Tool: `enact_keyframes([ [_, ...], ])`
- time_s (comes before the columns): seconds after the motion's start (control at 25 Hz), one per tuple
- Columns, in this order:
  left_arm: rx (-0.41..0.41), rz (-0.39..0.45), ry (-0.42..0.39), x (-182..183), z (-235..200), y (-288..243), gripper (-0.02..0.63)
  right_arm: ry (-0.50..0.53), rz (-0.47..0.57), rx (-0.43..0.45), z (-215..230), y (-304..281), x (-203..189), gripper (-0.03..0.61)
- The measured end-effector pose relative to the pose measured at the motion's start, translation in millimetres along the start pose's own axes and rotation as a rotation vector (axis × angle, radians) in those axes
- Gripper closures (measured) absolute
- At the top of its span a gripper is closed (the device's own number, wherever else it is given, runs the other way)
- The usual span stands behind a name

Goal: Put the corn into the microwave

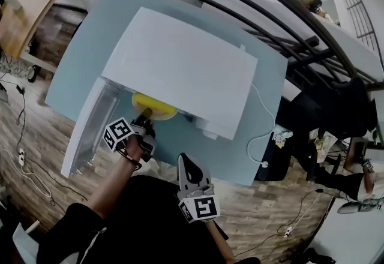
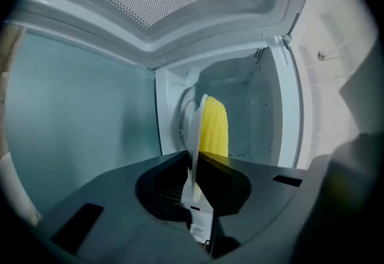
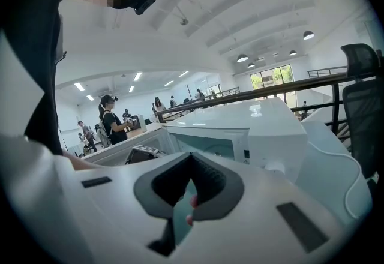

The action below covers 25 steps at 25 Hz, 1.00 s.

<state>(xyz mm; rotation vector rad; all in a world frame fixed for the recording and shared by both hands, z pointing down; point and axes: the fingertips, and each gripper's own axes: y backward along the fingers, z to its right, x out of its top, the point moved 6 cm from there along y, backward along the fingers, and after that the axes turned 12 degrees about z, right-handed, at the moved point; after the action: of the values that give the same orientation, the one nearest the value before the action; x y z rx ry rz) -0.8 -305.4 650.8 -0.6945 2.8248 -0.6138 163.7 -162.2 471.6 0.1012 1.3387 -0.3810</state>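
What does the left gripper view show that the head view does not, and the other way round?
Only the left gripper view: the inner walls of the microwave, and the left gripper shut on the rim of a white plate. Only the head view: the right gripper, away from the microwave, the power cord and the blue table. Both: the yellow corn at the opening and the open door.
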Motion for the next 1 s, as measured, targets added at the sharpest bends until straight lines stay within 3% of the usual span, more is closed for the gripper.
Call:
enact_keyframes([
  [1.0,0.045,0.019,0.011,3.1,-6.0,-55.6,0.586,0.017,-0.043,-0.035,31.2,-14.2,-2.7,0.569],
])
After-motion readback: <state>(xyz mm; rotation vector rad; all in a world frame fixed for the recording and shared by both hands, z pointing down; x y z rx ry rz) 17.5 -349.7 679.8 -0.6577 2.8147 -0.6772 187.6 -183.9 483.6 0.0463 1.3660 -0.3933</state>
